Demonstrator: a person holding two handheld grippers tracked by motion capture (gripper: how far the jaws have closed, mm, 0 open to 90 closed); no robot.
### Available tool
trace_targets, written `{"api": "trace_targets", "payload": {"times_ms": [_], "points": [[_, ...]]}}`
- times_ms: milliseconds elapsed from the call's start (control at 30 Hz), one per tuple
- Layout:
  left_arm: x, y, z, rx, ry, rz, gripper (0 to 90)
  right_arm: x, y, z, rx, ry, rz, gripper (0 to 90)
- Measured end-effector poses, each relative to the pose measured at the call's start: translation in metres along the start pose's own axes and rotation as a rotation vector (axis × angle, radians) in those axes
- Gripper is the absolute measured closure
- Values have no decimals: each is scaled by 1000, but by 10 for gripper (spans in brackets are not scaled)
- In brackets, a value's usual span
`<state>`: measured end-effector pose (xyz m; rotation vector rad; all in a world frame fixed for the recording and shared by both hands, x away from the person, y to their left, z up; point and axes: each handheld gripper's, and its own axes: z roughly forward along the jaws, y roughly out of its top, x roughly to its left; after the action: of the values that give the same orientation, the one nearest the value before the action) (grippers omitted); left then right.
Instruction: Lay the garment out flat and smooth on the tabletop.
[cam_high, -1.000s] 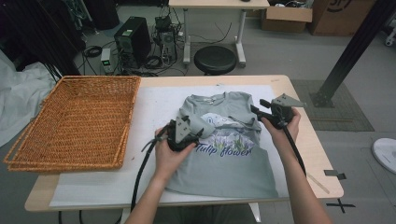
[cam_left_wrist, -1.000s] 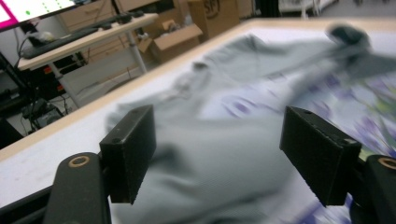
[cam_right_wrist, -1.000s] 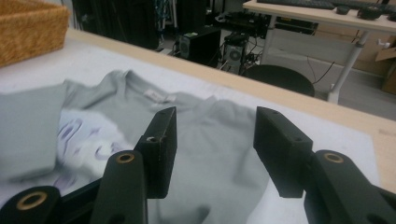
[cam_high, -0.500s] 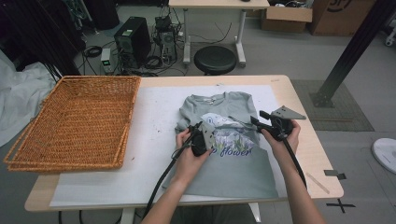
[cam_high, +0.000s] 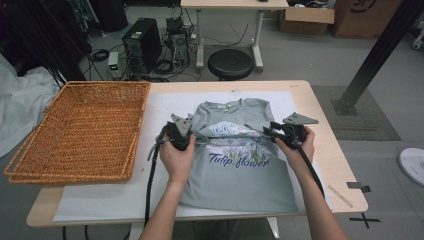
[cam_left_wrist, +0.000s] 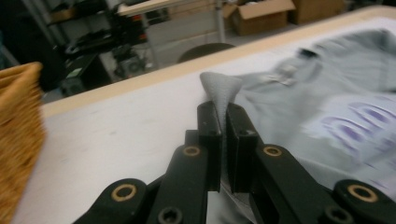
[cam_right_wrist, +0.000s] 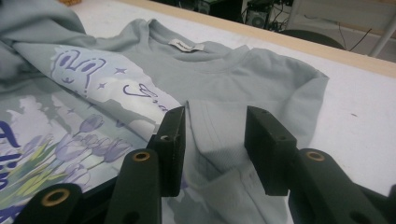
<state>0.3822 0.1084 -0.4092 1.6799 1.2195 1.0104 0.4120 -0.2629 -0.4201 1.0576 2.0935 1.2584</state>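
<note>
Shirt (cam_high: 235, 165): soft matt grey cloth, ribbed collar, smooth print; basket (cam_high: 80, 130): rough woven wicker; table (cam_high: 320, 110): pale smooth wood under a matt white sheet (cam_high: 155, 107); left gripper (cam_left_wrist: 223, 112) jaws: matt black plastic, brass-look rivets.

Two bare forearms reach in from the near edge in the high view, each hand wrapped around a black two-jaw gripper with a cable trailing back along the arm. The left gripper (cam_high: 192, 136) has its jaws pressed almost together after closing, a peak of grey cloth pinched between the pads in the left gripper view. The right gripper (cam_high: 260, 131) points inward toward the left one, its jaws apart but narrowing, cloth lying loose between them.
</note>
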Motion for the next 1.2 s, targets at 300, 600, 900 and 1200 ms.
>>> {"api": "trace_targets", "payload": {"times_ms": [300, 600, 900, 1200], "points": [[31, -2, 3, 52, 165, -18, 818, 10, 23, 44, 192, -13, -78, 563], [29, 6, -10, -30, 153, -47, 616, 12, 22, 77, 338, -69, -164, 804], [25, 2, -11, -28, 99, -50, 584, -31, 30, 33, 154, -242, 9, 890], [22, -3, 5, -19, 44, -84, 522, -98, -13, -12, 123, -418, 339, 853]]}}
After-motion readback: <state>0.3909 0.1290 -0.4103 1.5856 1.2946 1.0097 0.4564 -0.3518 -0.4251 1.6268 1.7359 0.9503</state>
